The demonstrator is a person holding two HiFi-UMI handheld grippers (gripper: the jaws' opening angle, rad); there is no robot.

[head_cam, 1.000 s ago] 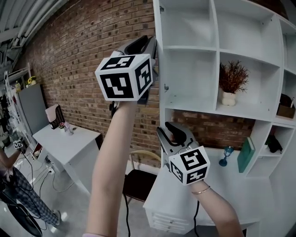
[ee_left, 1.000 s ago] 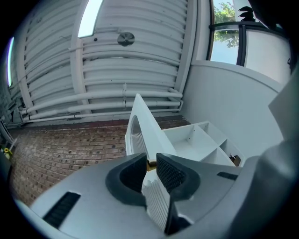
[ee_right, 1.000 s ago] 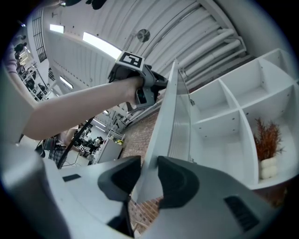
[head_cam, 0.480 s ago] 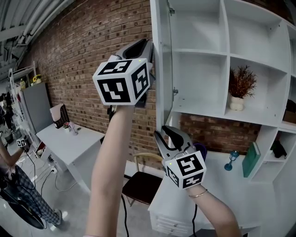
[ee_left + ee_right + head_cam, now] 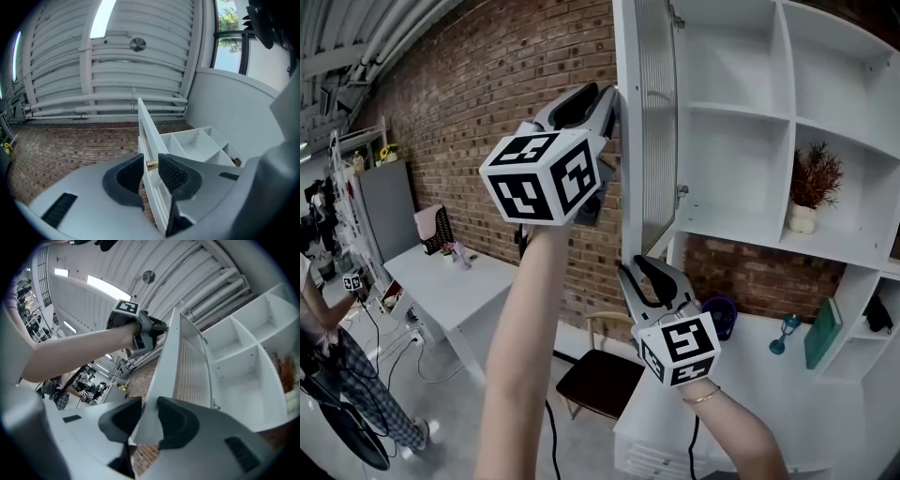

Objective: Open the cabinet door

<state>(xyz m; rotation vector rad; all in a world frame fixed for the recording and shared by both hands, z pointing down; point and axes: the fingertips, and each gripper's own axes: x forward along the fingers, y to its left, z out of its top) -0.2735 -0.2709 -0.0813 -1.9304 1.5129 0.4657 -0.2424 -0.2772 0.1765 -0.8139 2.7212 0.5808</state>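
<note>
The white cabinet door (image 5: 656, 131) with a ribbed glass panel stands swung out from the shelf unit (image 5: 741, 112). My left gripper (image 5: 614, 94) is at the door's free edge, halfway up. In the left gripper view its jaws (image 5: 151, 165) straddle that door edge (image 5: 147, 136), and the small brass knob (image 5: 152, 165) lies against the right pad. These jaws are opening. My right gripper (image 5: 642, 270) is lower, at the door's bottom corner. In the right gripper view its pads (image 5: 149, 418) hold the door's lower corner (image 5: 150, 427) between them.
A potted plant (image 5: 814, 187) stands on an open shelf. Below it are a purple cup (image 5: 719, 314), a blue glass (image 5: 785, 330) and a green book (image 5: 823, 330) on a white counter. A chair (image 5: 600, 375), a white desk (image 5: 441, 272) and a person (image 5: 328, 375) are at the left by the brick wall.
The door has swung further out, from nearly edge-on to showing its ribbed panel. Both grippers moved with its free edge, and the view shifted right to left.
</note>
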